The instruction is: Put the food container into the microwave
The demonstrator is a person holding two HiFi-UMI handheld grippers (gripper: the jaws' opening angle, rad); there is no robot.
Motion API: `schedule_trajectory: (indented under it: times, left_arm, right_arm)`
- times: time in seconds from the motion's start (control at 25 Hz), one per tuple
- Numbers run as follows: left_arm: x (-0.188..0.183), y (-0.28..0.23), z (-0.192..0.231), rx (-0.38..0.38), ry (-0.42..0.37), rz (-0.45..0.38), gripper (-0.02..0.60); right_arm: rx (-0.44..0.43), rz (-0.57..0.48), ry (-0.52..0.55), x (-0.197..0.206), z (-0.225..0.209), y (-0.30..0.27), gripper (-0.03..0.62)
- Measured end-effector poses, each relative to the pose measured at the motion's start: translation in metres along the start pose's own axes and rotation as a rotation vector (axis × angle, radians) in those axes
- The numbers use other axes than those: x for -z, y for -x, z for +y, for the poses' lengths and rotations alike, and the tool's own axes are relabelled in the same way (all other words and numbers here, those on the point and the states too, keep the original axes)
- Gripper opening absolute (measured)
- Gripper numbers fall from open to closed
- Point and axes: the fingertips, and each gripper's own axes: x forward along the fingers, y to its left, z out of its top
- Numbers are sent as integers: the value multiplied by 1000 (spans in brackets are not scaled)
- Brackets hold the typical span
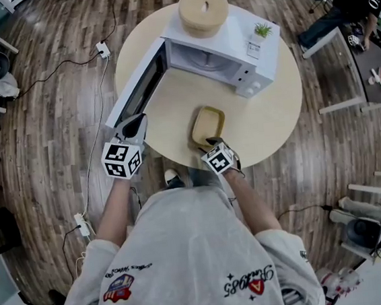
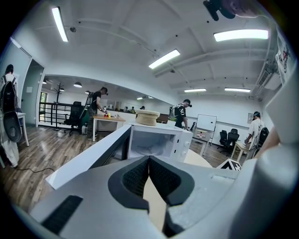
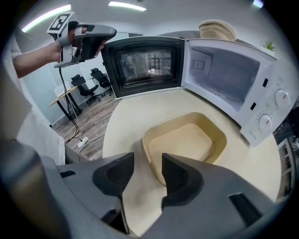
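Note:
An empty beige food container lies on the round table in front of the white microwave. The microwave door is swung wide open to the left, and its cavity looks empty. My right gripper is open just short of the container's near edge, its right finger over the rim. My left gripper is shut on nothing, held up beside the outer edge of the door, where it also shows in the right gripper view.
A round woven basket and a small potted plant sit on top of the microwave. The round table ends close behind the container. Cables and power strips lie on the wooden floor; people and desks stand further off.

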Motion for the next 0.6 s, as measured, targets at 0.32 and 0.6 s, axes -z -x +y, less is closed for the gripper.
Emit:
schedule_trajectory:
  times: [0.32, 0.6]
  left_arm:
    - [9, 7, 7, -16, 31, 1, 5]
    - [14, 12, 4, -15, 40, 6, 5]
  right_arm:
    - [0, -3, -32, -1, 3, -6, 169]
    - [28, 6, -92, 1, 0, -10, 87]
